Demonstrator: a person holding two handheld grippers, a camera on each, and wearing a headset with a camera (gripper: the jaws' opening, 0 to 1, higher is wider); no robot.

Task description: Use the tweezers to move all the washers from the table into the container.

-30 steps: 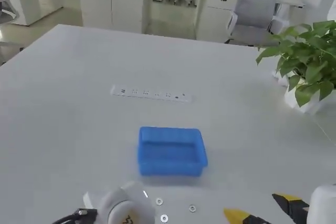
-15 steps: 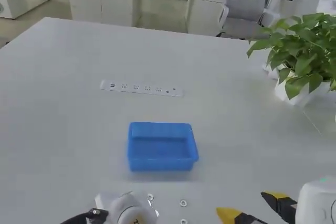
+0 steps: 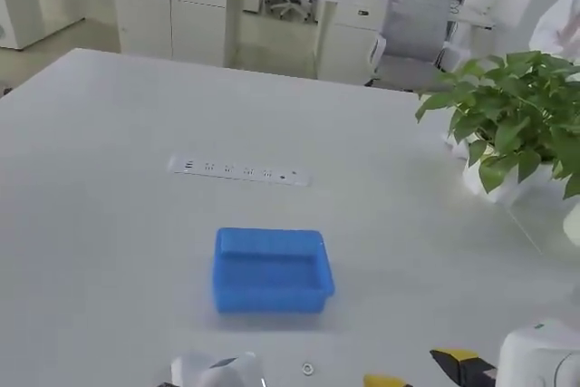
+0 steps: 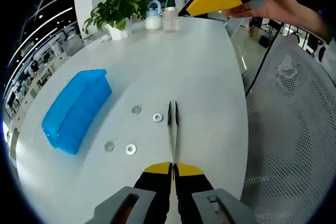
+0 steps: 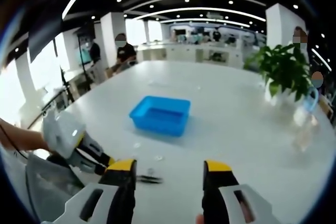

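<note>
Four washers (image 4: 130, 149), white table (image 3: 100, 224), office cabinets (image 3: 172, 20) behind

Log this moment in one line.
left gripper: shut on tweezers | right gripper: open, empty | washers: four on table | container: looks empty

Bottom edge of head view crops left gripper (image 3: 217, 372) and right gripper (image 3: 419, 370).

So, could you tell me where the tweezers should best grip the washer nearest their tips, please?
Probably pinch the washer across its ring band, one tweezers tip in the hole and one outside the rim, on the edge facing the tips. It lies flat on the table, so come down steeply from that side.
</note>
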